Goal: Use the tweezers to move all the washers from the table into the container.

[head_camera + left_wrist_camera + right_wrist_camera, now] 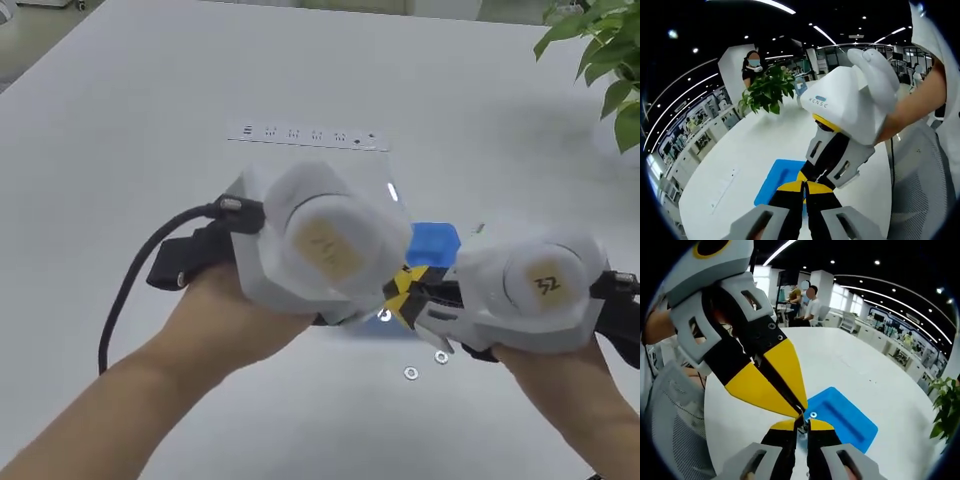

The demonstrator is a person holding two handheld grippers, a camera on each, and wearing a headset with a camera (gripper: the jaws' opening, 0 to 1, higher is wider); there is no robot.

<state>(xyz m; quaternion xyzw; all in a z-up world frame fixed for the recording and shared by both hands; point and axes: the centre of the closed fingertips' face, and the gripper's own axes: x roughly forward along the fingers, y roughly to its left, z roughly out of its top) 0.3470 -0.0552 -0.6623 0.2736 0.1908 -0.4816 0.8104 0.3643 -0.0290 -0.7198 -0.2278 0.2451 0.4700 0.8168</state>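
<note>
Room: open table [150, 120] left and beyond; plant [600, 60] at right edge.
Container [850, 425]: blue, beneath the jaw tips.
Washers [411, 373]: two on table beside it.
Left gripper [805, 190], right gripper [802, 429]: clenched, tips meeting.

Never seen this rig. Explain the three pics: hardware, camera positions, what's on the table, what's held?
No robot arm: a person holds a two-jaw gripper in each hand. The head view looks down from a headset. Each round view comes from a camera riding on one gripper, so the left gripper and right gripper each see their own yellow-tipped jaws at the bottom. Both pairs of jaws are closed, tips meeting. On the white table: a blue container, loose washers, a power strip, a plant. One washer sits at the tips, seen against the container; whether it is gripped is unclear.
</note>
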